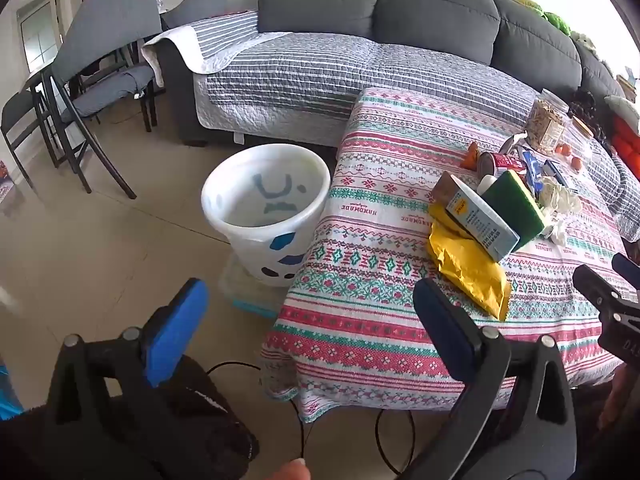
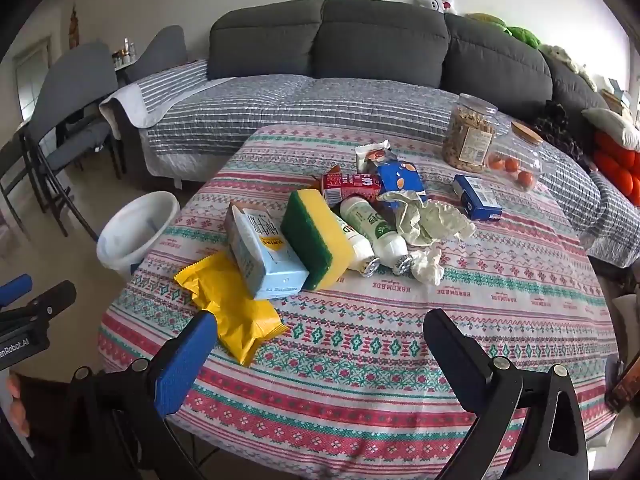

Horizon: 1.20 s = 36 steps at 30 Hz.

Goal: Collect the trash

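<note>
Yellow foil of a crumpled wrapper (image 2: 234, 312) lies on the patterned tablecloth (image 2: 360, 380) just ahead of the right gripper (image 2: 320, 344), close to its blue left pad. That gripper's jaws are spread wide with nothing between them. Beyond the wrapper, further from the gripper, sits the rest of the trash in a loose heap: a pale blue carton (image 2: 264, 256) resting on the wrapper, a green and yellow sponge (image 2: 318, 240) leaning against it, two white bottles (image 2: 372, 232) lying side by side, a red can (image 2: 350, 186), crumpled tissue (image 2: 428, 220) and a small blue box (image 2: 476, 196). Far ahead to the right stand a clear jar of snacks (image 2: 470, 138) and a tub with oranges (image 2: 516, 160).

The left gripper (image 1: 312, 332) is also spread wide and empty, over the table's near left corner. A white bucket (image 1: 264, 208) stands on the floor ahead of it, touching the tablecloth's edge, left of the trash. A grey sofa (image 1: 380, 12) runs behind the table.
</note>
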### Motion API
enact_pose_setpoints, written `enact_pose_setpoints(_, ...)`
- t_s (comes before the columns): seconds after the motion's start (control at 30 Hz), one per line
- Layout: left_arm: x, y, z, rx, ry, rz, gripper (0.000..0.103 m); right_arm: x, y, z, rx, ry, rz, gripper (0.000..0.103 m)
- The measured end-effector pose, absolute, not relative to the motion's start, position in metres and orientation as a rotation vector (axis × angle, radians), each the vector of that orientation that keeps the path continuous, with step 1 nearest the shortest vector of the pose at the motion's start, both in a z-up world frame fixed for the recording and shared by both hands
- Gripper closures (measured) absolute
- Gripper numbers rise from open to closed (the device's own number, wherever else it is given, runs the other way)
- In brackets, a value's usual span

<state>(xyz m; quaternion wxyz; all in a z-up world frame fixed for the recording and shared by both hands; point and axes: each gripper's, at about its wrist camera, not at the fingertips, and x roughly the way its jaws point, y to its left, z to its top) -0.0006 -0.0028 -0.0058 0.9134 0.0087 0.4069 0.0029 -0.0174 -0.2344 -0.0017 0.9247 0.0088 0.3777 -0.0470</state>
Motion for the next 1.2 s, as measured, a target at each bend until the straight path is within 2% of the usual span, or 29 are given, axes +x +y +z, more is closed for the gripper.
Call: enact_pose_setpoints(1.2,-0.0015,-0.0029,-0.0043,0.013,0.838,0.0,0.001,-0.0152,-0.2345,-0.0055,0.036,0.785,-0.095,0.0)
